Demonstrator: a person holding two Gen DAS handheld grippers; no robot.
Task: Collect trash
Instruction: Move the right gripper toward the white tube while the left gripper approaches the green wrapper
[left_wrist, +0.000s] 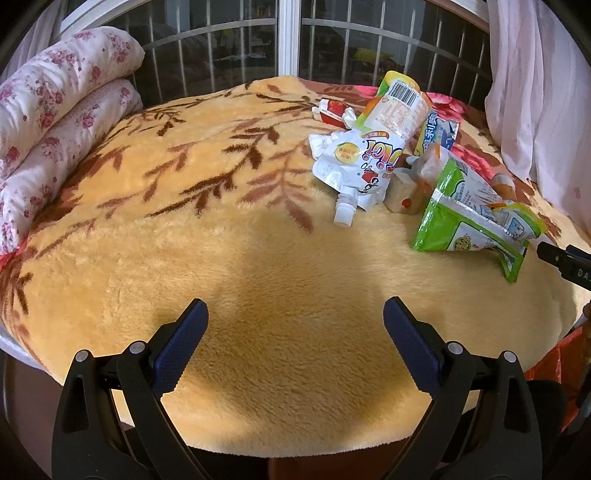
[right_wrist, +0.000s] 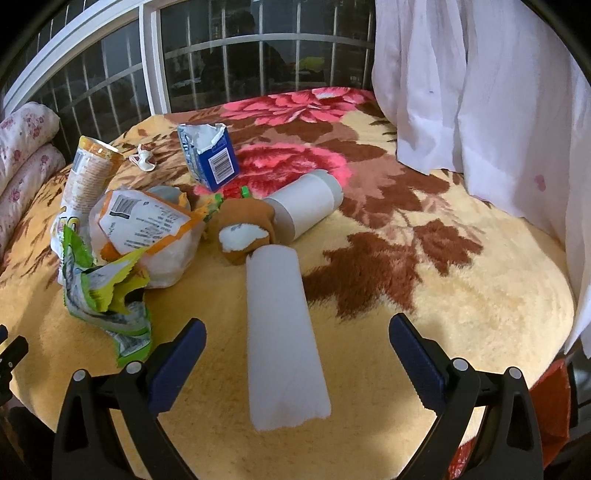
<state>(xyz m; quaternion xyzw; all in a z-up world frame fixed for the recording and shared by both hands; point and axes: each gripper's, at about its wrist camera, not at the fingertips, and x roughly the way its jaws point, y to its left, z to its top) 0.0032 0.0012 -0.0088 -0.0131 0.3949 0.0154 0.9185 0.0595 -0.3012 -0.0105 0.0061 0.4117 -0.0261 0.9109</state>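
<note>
Crumpled wrappers (left_wrist: 476, 218), spout pouch (left_wrist: 351, 166), torn blue carton (right_wrist: 208, 157), heaped on blanket (left_wrist: 258, 277).

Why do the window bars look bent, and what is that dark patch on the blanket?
Left wrist view: the fisheye lens bows the window bars; the dark patch on the blanket is shadow ahead of the open left gripper. Right wrist view: same bowing, and the white tube is sharp.

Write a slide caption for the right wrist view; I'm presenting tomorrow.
Open right gripper hovers over a white tube on the blanket, snack wrappers alongside.
</note>
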